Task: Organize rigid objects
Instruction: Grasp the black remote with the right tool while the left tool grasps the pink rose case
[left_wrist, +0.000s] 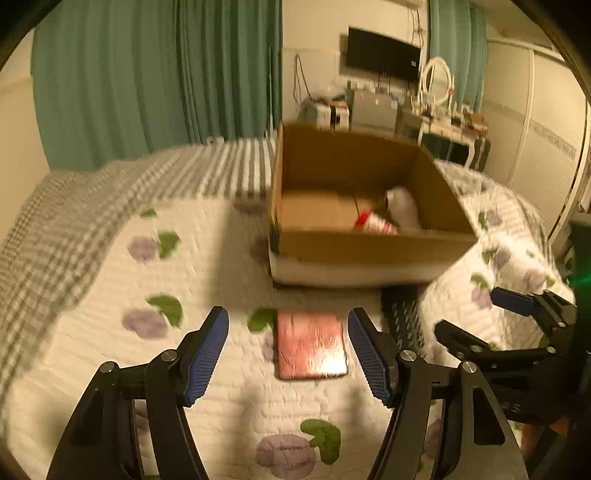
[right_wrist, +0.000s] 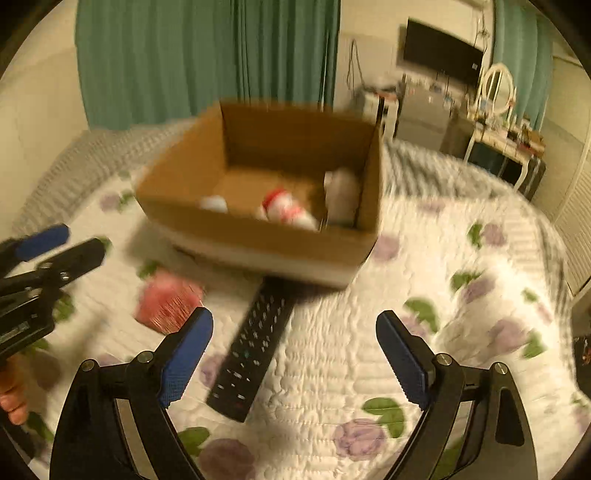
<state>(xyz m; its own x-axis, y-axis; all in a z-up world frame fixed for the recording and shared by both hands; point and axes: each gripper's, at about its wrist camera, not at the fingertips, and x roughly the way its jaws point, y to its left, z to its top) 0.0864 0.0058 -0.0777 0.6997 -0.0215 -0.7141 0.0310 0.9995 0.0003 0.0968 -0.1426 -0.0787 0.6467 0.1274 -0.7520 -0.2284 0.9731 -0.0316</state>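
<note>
A cardboard box (left_wrist: 369, 254) (right_wrist: 258, 243) stands on the floral quilt and holds a red-and-white bottle (left_wrist: 375, 221) (right_wrist: 284, 210) and white items. A flat pink packet (left_wrist: 310, 345) (right_wrist: 168, 304) lies on the quilt in front of the box. My left gripper (left_wrist: 288, 349) is open and empty, its fingers on either side of the packet, above it. A black remote control (right_wrist: 255, 347) (left_wrist: 402, 321) lies beside the packet, one end by the box. My right gripper (right_wrist: 293, 354) is open and empty just above the remote.
The bed's quilt (right_wrist: 424, 332) stretches all around, with a checked blanket (left_wrist: 92, 206) at the far left. Green curtains (left_wrist: 147, 74), a wall TV (left_wrist: 382, 53) and a cluttered dresser (right_wrist: 506, 133) lie beyond the bed.
</note>
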